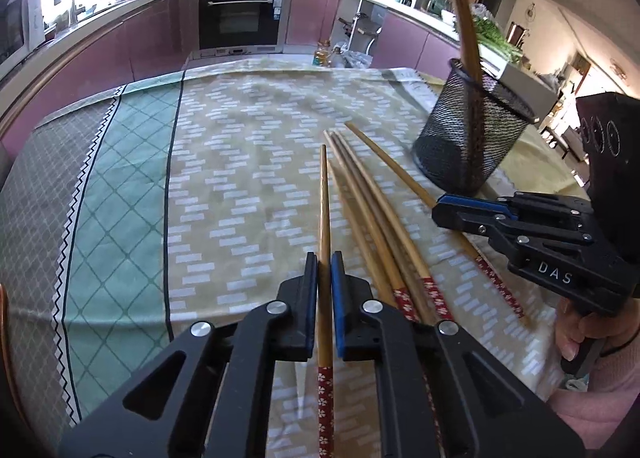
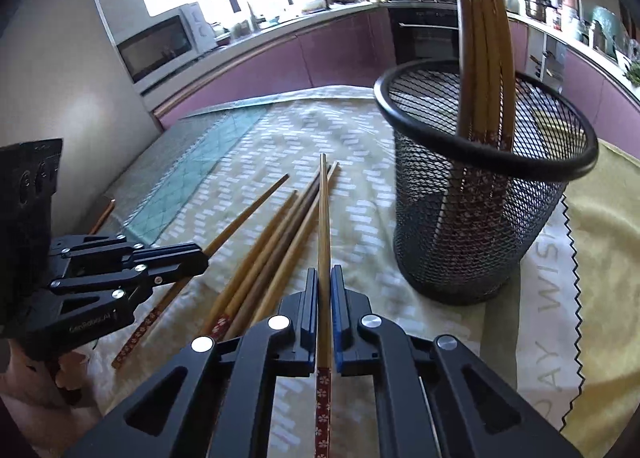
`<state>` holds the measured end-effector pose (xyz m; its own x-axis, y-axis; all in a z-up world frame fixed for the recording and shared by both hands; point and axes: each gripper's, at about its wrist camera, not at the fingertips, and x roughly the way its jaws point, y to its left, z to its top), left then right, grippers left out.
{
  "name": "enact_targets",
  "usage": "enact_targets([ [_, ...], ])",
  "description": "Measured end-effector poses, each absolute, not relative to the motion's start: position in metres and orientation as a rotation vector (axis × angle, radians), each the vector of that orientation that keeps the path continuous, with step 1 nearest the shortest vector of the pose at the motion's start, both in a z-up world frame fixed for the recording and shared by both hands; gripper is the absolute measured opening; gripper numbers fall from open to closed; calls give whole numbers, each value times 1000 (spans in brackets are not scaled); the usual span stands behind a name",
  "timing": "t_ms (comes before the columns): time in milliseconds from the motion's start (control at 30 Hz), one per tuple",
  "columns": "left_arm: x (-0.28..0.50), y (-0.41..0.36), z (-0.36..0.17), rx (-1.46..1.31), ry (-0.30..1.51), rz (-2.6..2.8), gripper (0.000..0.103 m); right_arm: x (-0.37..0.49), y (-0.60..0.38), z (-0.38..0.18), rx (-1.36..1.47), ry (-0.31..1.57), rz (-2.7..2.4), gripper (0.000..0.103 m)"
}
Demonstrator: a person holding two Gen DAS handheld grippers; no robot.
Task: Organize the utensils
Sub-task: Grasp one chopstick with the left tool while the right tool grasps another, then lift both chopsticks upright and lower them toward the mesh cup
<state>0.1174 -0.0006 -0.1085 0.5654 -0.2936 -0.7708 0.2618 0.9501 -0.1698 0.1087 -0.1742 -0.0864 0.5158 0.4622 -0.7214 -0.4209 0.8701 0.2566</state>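
My left gripper is shut on a wooden chopstick with a red flowered end, which points forward over the table. My right gripper is shut on another such chopstick. Several loose chopsticks lie on the tablecloth between the grippers; they also show in the right wrist view. A black mesh holder stands to the right with several chopsticks upright in it; it also shows in the left wrist view. The right gripper appears at the right of the left wrist view, the left gripper at the left of the right wrist view.
The table carries a patterned cloth with a green band at the left. A yellow mat lies under and right of the holder. Purple kitchen cabinets, an oven and a microwave stand beyond the table.
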Motion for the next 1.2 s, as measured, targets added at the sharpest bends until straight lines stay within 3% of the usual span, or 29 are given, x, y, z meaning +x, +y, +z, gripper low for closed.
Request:
enact_targets([
  [767, 122, -15, -114, 20, 971, -359, 8, 111, -159, -91, 25, 919, 597, 6],
  [1200, 105, -14, -48, -36, 830, -474, 8, 92, -194, -43, 71, 768, 591, 6],
])
